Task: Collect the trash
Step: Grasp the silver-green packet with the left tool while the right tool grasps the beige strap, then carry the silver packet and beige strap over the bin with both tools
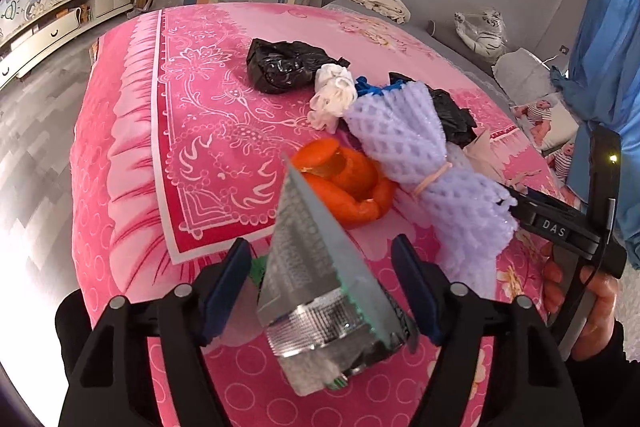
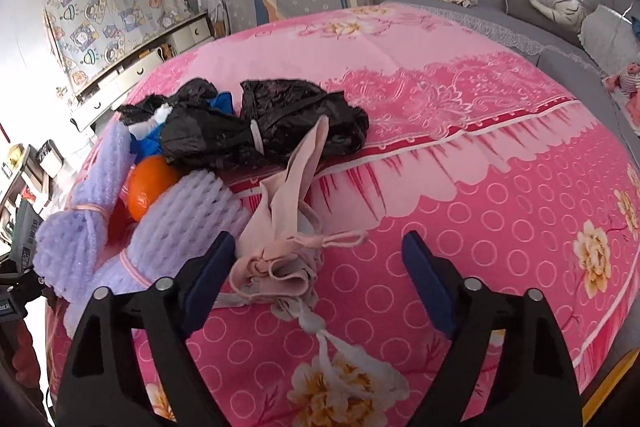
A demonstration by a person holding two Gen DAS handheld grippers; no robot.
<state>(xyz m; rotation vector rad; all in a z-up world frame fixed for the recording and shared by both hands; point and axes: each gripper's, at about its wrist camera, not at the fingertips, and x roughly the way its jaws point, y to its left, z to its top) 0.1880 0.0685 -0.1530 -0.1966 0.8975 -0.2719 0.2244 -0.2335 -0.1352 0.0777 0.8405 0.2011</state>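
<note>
Trash lies in a heap on a pink bedspread (image 1: pixel 132 155). In the left wrist view my left gripper (image 1: pixel 326 283) is open around a silver foil wrapper (image 1: pixel 316 279) that stands between the fingers. Beyond it lie orange peel (image 1: pixel 348 183), lilac foam netting (image 1: pixel 420 155), a white bag knot (image 1: pixel 334 95) and a black plastic bag (image 1: pixel 282 65). In the right wrist view my right gripper (image 2: pixel 320 279) is open over a beige knotted bag (image 2: pixel 286 247). Black bags (image 2: pixel 276 119), foam netting (image 2: pixel 160 239) and an orange (image 2: pixel 150 185) lie to its left.
The right gripper's body (image 1: pixel 568 227) and the hand holding it show at the right of the left wrist view. A tiger plush (image 2: pixel 560 1) and dolls (image 1: pixel 548 119) lie on grey bedding at the far side. A white dresser (image 2: pixel 152 63) stands by the wall.
</note>
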